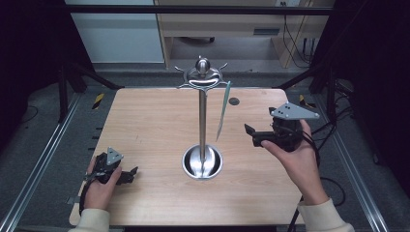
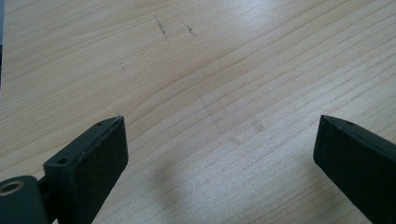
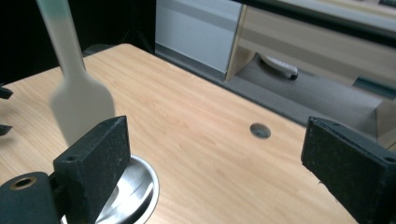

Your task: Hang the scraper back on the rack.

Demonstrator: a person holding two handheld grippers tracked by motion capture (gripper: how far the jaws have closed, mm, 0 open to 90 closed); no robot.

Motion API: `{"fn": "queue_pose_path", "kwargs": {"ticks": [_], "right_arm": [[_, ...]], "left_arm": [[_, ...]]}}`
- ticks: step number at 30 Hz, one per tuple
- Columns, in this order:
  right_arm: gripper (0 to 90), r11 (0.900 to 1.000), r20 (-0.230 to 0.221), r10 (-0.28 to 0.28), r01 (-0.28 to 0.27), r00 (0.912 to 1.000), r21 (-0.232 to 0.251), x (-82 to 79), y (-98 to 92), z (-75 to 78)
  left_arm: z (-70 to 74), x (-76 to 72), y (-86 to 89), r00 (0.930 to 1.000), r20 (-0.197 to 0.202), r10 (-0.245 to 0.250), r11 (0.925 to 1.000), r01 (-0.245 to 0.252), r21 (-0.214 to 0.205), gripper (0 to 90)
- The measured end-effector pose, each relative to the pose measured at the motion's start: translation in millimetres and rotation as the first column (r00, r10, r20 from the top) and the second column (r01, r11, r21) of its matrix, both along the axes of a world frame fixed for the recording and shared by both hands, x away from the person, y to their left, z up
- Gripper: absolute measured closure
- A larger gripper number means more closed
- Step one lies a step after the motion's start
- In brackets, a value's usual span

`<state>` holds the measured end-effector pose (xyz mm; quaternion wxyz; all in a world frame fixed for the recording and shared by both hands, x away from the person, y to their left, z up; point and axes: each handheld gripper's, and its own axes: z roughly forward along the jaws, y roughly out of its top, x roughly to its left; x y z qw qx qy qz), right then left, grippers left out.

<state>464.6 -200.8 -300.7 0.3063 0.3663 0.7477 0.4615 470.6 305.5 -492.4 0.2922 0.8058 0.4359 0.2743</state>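
Pale green and slim, the spatula (image 1: 223, 110) hangs from a hook of the steel utensil stand (image 1: 202, 121), long axis near vertical, blade end down, handle end up at the hook. It lies just ahead of the right gripper (image 1: 250, 135), off its left jaw and a little above, so this hand is far nearer. Both jaws stand wide apart, empty. The left gripper (image 1: 131, 173), also spread and empty, rests low over the wooden table (image 1: 145, 121), well apart from the stand.
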Motion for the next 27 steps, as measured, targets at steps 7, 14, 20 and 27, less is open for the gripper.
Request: {"fn": "queue_pose_path", "kwargs": {"ticks": [7,14,20,27], "right_arm": [[7.3,0.999,-0.069,-0.037,0.038,0.997,0.024,1.6,-12.9,-45.7],[7.0,0.9985,-0.126,-0.047,0.05,0.9909,0.022,0.8,-22.5,-84.9],[6.1,0.9977,-0.162,-0.061,0.066,0.9849,0.02,0.8,-26.5,-102.8],[5.0,0.9963,-0.188,-0.081,0.085,0.9789,0.015,4.2,-36.0,-122.0]], "left_arm": [[-0.7,0.3,-0.1,1.0,-0.001,0.003,1.0,-0.003,-0.001,2.9],[0.7,-0.3,-2.9,0.9996,0.017,-0.022,0.9997,0.022,-0.004,2.9],[0.7,-0.4,-2.7,0.9996,0.018,-0.02,0.9998,0.02,-0.003,2.9],[1.3,-0.1,-3.2,0.9995,0.022,-0.023,0.9997,0.023,-0.005,2.9]]}}
